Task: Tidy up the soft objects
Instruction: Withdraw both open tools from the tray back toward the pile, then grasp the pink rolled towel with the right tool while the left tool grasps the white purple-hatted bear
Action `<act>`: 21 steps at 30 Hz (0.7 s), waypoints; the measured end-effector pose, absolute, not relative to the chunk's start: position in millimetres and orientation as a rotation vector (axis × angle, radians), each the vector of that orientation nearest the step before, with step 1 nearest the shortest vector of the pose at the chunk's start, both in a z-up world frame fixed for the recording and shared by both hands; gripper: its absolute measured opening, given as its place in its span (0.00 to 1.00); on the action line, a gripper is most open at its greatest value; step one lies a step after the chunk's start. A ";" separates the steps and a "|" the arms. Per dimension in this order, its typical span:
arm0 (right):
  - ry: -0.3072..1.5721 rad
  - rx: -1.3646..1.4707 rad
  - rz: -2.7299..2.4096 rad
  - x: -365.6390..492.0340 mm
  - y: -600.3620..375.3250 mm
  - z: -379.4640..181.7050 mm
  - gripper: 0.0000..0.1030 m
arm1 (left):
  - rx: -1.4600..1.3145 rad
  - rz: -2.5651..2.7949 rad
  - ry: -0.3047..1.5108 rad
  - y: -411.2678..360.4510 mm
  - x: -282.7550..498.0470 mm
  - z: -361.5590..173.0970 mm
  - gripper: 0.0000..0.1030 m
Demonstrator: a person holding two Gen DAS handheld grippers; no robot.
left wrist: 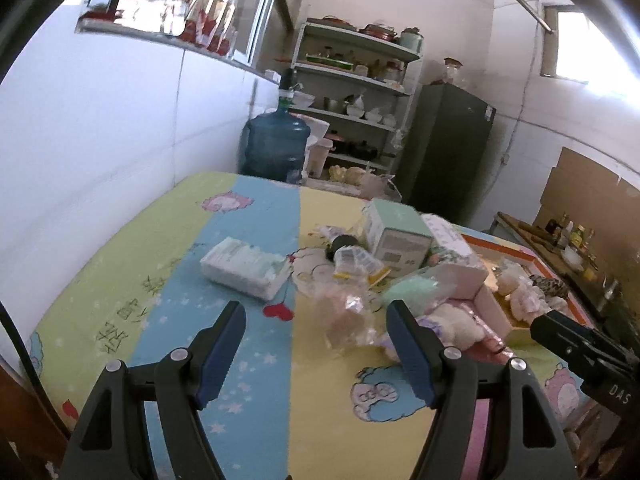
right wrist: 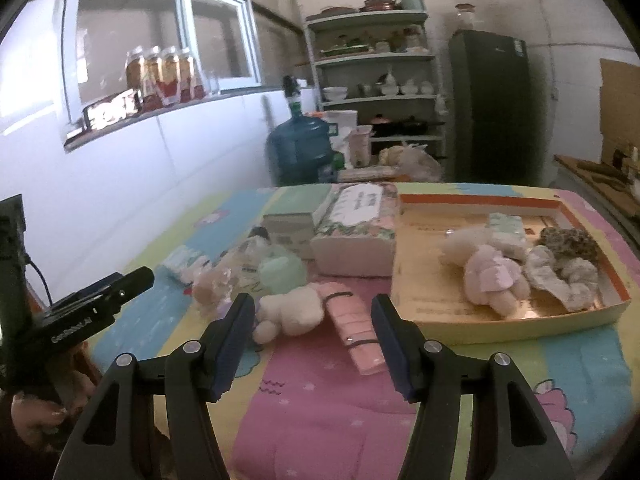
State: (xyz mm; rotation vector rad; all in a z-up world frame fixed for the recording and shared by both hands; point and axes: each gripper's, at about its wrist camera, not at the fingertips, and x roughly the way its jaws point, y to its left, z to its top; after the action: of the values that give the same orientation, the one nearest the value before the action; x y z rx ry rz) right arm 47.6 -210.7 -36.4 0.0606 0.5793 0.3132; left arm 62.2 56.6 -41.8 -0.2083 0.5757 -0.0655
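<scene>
A table [right wrist: 304, 408] is covered by a pastel cartoon cloth. On it are set a shallow cardboard tray [right wrist: 520, 322], boxes and plush toys.

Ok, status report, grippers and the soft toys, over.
Left gripper open, empty. Right gripper open, empty. White plush outside tray. Pink case beside it.

The left wrist camera sits low at the near-left of the desk [left wrist: 248, 360], looking across it toward the far shelves [left wrist: 352, 92]. The right one sits further right, close over the pink plush [right wrist: 494, 280] in the cardboard tray [right wrist: 516, 326]. Both take in the water jug [left wrist: 276, 144], fridge [right wrist: 488, 108] and middle clutter.
</scene>
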 end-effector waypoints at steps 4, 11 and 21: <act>0.599 0.059 0.331 53.9 -202.3 -44.3 0.61 | -0.214 -0.064 0.590 63.2 65.4 -50.1 0.70; 0.617 0.017 0.340 61.3 -193.5 -58.1 0.61 | -0.215 -0.088 0.609 65.8 76.0 -57.6 0.70; 0.651 -0.239 0.345 76.8 -195.4 -75.2 0.61 | -0.163 -0.290 0.615 29.5 88.0 -49.5 0.70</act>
State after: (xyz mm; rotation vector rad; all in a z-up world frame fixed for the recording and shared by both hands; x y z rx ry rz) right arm 76.8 -195.4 -75.2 -0.2395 0.6508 0.3451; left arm 88.0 29.5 -49.5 -0.1630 0.6149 -0.2901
